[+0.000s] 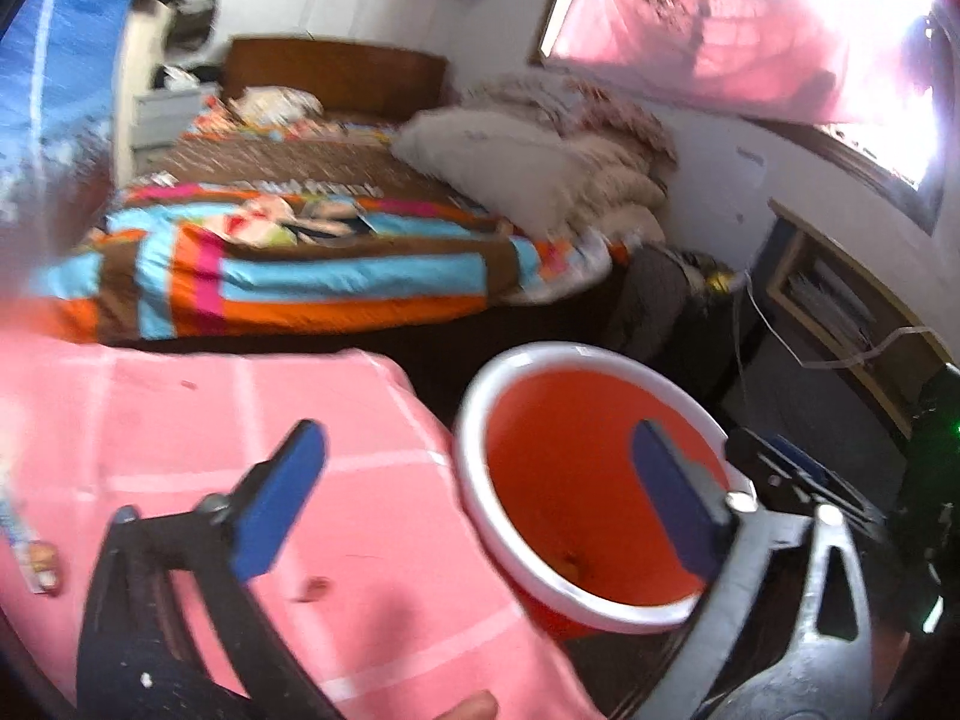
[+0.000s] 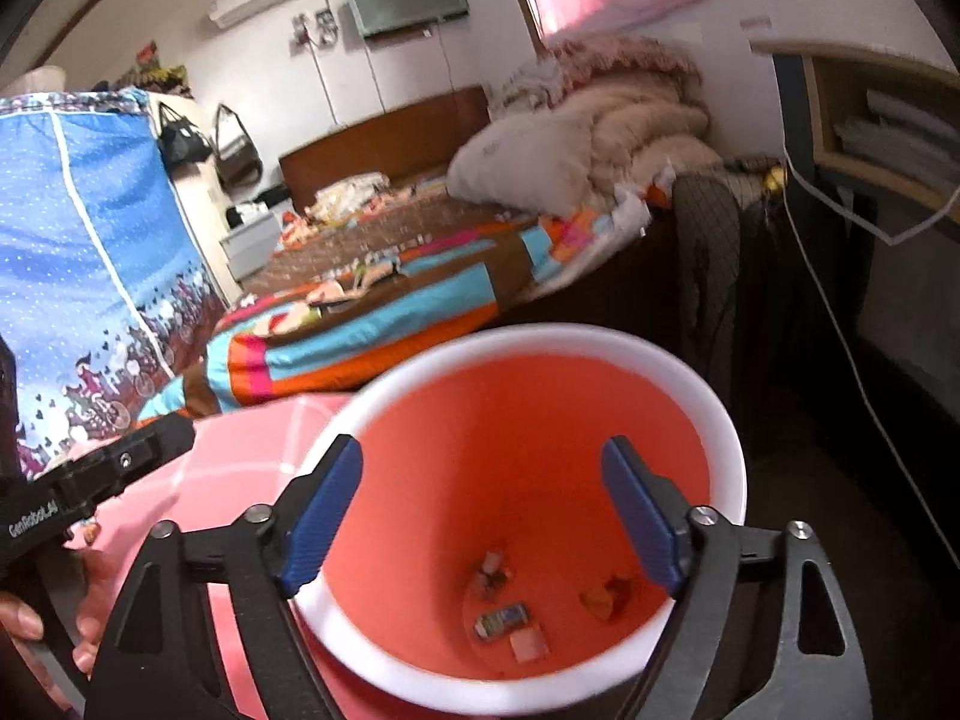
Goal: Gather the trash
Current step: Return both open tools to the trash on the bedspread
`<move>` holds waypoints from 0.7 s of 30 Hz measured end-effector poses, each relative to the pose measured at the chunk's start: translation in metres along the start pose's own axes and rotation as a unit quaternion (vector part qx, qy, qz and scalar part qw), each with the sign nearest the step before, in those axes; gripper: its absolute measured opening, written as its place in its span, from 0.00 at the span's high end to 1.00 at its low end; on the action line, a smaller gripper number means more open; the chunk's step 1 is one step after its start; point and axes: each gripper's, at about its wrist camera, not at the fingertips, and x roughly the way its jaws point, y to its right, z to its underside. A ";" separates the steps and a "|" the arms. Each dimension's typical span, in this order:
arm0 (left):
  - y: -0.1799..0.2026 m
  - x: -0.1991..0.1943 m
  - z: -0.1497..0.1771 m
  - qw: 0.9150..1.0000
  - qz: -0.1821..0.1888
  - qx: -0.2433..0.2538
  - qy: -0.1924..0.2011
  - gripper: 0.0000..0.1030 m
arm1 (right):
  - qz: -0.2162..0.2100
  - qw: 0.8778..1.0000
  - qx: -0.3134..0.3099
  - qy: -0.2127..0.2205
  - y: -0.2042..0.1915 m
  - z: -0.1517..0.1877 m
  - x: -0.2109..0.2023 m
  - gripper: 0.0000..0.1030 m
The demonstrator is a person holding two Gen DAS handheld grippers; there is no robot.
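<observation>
A red bin with a white rim (image 1: 480, 420) (image 2: 729, 438) stands beside a table covered in pink checked cloth (image 1: 210, 420) (image 2: 240, 474). Several small scraps of trash (image 2: 501, 618) lie on the bin's bottom. My right gripper (image 2: 486, 516) is open and empty, held right over the bin's mouth. My left gripper (image 1: 480, 498) is open and empty, straddling the table edge and the bin's rim. A small brown scrap (image 1: 315, 587) lies on the cloth by the left finger. A wrapper (image 1: 27, 546) lies at the table's left edge.
A bed with a striped, colourful quilt (image 1: 288, 264) (image 2: 384, 324) and heaped bedding (image 1: 570, 156) stands behind the table. A blue fabric wardrobe (image 2: 90, 252) is at the left. A desk with shelves and cables (image 1: 840, 300) (image 2: 870, 120) is at the right.
</observation>
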 end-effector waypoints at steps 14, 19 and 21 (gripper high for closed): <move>-0.064 -0.120 0.006 0.972 -0.147 0.009 0.181 0.00 | -0.091 0.982 -0.041 0.157 -0.093 -0.007 -0.046 0.00; -0.089 -0.161 0.013 0.955 -0.195 0.012 0.222 0.00 | -0.133 0.969 -0.070 0.195 -0.136 -0.002 -0.056 0.00; -0.100 -0.177 0.018 0.948 -0.214 0.012 0.234 0.00 | -0.146 0.965 -0.086 0.199 -0.155 0.001 -0.057 0.00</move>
